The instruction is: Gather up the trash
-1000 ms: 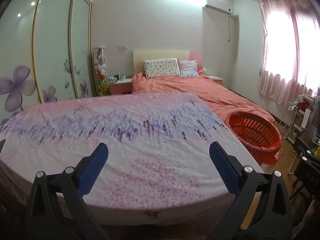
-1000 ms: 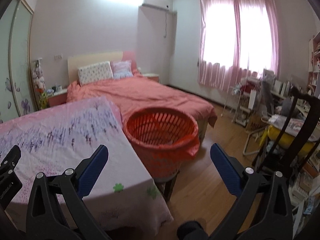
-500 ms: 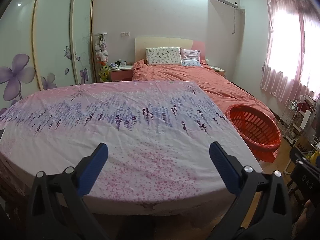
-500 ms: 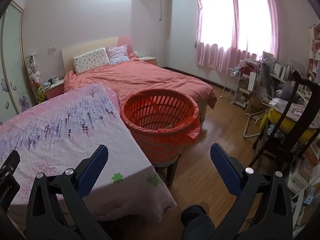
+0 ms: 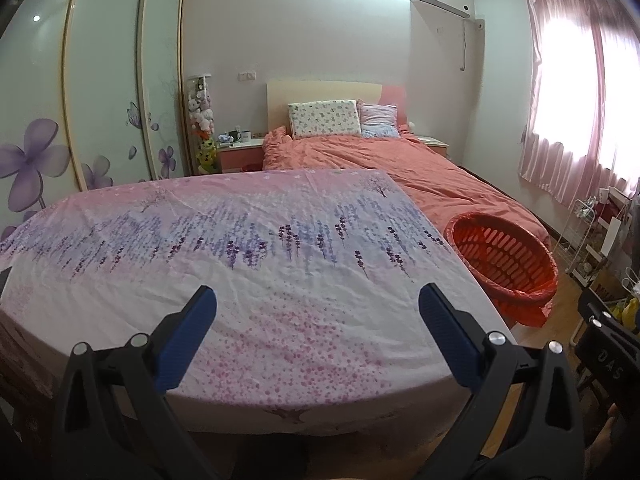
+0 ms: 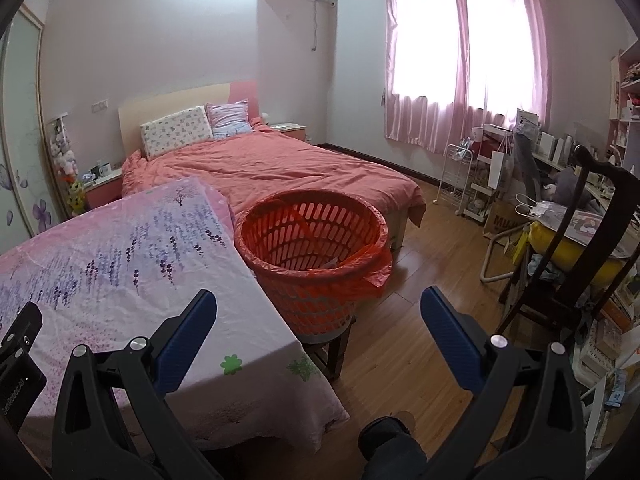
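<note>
Left wrist view: camera sits low behind its own fingers, at the near edge of the cloth-covered table (image 5: pixel 280 280), facing straight across it toward the far bed (image 5: pixel 380 160). Right wrist view: camera stands at the table's near right corner (image 6: pixel 120 280), angled rightward over the floor toward the far window (image 6: pixel 460 40). Both views share the table, the bed and the orange basket (image 5: pixel 504 256) (image 6: pixel 312 248), close beside the table's right edge.
</note>
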The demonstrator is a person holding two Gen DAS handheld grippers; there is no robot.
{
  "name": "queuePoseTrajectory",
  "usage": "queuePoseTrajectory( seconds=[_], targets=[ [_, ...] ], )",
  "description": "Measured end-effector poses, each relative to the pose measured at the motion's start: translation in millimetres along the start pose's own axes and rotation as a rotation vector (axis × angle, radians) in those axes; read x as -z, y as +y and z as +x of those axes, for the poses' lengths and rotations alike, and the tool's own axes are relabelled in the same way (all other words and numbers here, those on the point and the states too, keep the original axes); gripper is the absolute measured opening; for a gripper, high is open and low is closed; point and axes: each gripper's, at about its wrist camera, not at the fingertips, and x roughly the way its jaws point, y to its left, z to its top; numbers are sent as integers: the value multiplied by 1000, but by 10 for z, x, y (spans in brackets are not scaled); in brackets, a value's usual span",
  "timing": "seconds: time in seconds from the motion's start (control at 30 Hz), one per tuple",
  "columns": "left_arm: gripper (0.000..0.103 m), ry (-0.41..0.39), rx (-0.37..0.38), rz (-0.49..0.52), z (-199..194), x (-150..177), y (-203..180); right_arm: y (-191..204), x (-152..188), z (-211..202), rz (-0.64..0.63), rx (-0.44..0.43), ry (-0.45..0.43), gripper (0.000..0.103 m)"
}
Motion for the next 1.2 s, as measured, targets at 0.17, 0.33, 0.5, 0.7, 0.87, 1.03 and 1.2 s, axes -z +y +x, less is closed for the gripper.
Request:
queuePoseTrajectory(
  seconds=[0.17,0.33,0.5,0.7,0.87,1.03,1.2],
  targets=[
    [99,-3,11,3,-1,-11,-18,-12,-7,-6,3,-6,-2,101],
    [99,-12,18,8,-25,-25,-45,-9,-18,-31,5,-9,-8,101],
    [99,-15,19,5,-24,-35,-41,-8,-38,-45,4,-10,-17,101],
    [99,-17,18,2,-35,-42,-41,-5,-53,-34,5,-13,-13,101],
    [99,-14,17,-1,-43,-41,-43,5,-56,-34,2,-15,-15,101],
    [99,-14,17,-2,-41,-45,-40,27,-54,-26,-1,-18,-11,101],
    [99,-8,18,-5,-29,-47,-34,29,-54,-16,-2,-19,-8,101]
  ],
)
